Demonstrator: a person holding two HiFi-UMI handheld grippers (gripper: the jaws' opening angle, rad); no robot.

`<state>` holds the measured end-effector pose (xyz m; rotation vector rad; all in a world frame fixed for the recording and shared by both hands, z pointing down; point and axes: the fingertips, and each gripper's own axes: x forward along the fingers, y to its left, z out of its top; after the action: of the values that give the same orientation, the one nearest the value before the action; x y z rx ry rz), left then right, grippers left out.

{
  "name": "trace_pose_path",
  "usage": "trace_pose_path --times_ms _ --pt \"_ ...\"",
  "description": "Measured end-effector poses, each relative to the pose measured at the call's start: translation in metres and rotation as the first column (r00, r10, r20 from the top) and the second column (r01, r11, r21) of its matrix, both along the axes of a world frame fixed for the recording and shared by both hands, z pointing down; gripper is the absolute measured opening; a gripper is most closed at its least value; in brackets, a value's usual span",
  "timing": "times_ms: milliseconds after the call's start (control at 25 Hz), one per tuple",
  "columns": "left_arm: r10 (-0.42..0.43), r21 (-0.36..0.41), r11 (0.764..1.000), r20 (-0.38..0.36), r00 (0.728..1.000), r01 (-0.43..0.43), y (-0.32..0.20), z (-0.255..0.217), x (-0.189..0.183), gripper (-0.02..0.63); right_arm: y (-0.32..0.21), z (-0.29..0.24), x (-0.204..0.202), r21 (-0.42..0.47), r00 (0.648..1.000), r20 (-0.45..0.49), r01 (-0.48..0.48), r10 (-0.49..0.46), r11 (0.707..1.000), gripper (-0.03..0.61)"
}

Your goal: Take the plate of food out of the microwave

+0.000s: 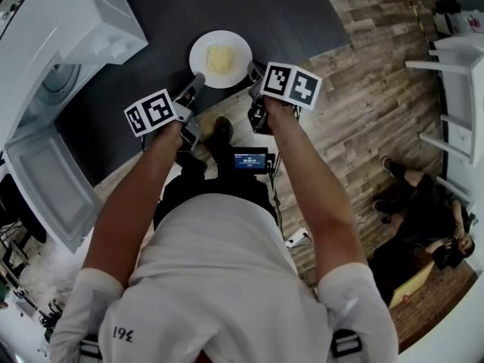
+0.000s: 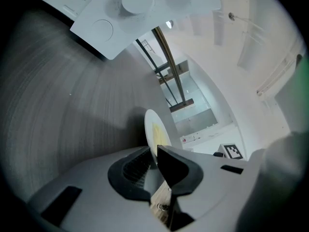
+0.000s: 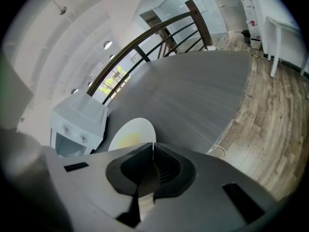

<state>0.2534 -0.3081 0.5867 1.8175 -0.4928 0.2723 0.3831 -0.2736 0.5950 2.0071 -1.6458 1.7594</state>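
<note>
Plate [image 1: 240, 51] with yellow food [image 1: 220, 59] is out of the microwave [image 1: 60, 29], sitting flat on the dark tabletop [image 1: 249, 6], just right of the oven and apart from it. Microwave door [image 1: 45, 187] hangs open toward the person.

Left claw [image 1: 198, 79] is at the plate's left rim. In the left gripper view the plate [image 2: 150, 124] runs edge-on straight into the claw [image 2: 155, 151]; jaws are pinched on the rim, with only a narrow slit between the pads.

Right claw [image 1: 253, 72] is at the opposite rim. In the right gripper view the claw [image 3: 153, 146] is closed to a thin line at the plate's [image 3: 137, 128] near edge, and reads as clamped on the rim. Food [image 3: 126, 140] is a pale yellow patch mid-plate, with the microwave [image 3: 79, 122] behind it.

Both arms reach forward. The tabletop edge meets the wood floor [image 1: 378, 89] just right of the right claw.
</note>
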Motion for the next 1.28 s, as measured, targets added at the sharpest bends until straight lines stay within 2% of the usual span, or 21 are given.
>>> trace_pose_path --times_ms 480,800,1280 --pt "0.012 -0.134 0.991 0.079 0.997 -0.001 0.004 0.015 0.006 0.046 -0.003 0.005 0.010 -0.007 1.000 0.020 -0.024 0.024 1.000 0.009" --pt "0.034 -0.180 0.983 0.056 0.998 -0.024 0.011 0.016 0.005 0.046 -0.003 0.008 0.011 -0.010 0.998 0.035 -0.045 0.045 0.999 0.009" --pt "0.035 -0.194 0.981 0.056 0.998 -0.024 0.016 0.015 -0.009 0.046 -0.009 0.007 0.014 -0.005 0.999 0.020 -0.047 0.047 0.999 0.008"
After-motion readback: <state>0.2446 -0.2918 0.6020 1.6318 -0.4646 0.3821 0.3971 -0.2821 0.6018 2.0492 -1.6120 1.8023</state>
